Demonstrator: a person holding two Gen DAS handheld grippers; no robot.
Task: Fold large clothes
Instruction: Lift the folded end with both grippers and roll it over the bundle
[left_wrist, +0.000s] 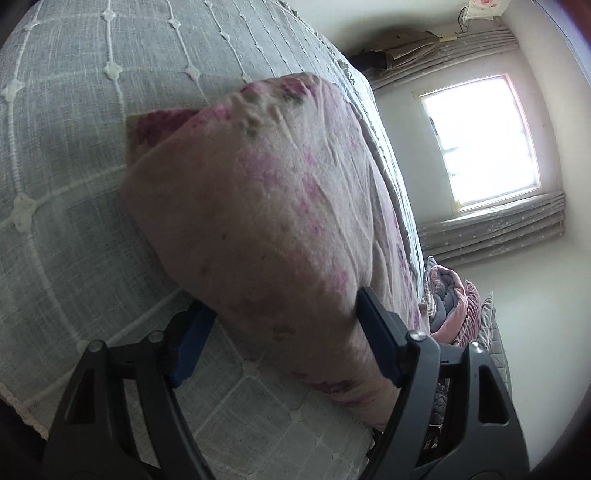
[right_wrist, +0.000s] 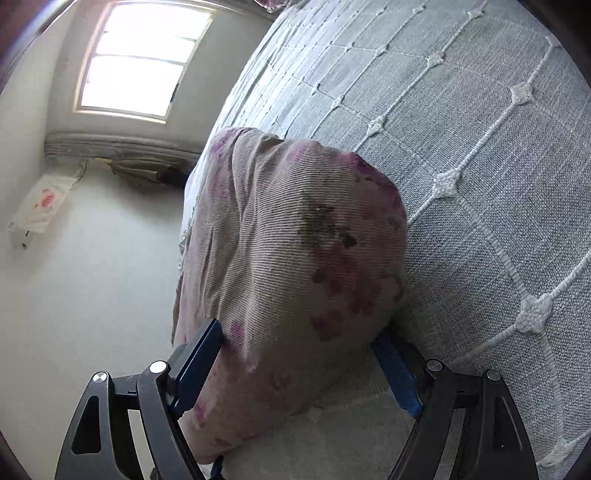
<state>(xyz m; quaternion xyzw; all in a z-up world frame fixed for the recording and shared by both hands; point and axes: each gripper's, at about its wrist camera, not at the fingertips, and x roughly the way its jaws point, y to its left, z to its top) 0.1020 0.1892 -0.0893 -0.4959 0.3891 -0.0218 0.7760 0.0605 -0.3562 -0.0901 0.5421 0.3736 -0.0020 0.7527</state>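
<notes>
A beige garment with pink and green flowers (left_wrist: 266, 206) lies bunched on a grey quilted bedspread (left_wrist: 66, 155). My left gripper (left_wrist: 284, 332) is wide open, its blue-padded fingers (left_wrist: 376, 332) on either side of the thick fabric. In the right wrist view the same floral garment (right_wrist: 295, 258) lies between the fingers of my right gripper (right_wrist: 299, 362), which is also wide open, one blue pad (right_wrist: 199, 362) on the left of the cloth and the other against the bedspread (right_wrist: 480, 147). The fabric hides both gaps, so I cannot tell whether the pads press it.
A bright window (left_wrist: 480, 144) with grey curtains (left_wrist: 491, 229) is on the white wall. A pile of pink and grey bedding (left_wrist: 454, 306) lies beyond the bed's edge. The window (right_wrist: 140, 62) also shows in the right wrist view.
</notes>
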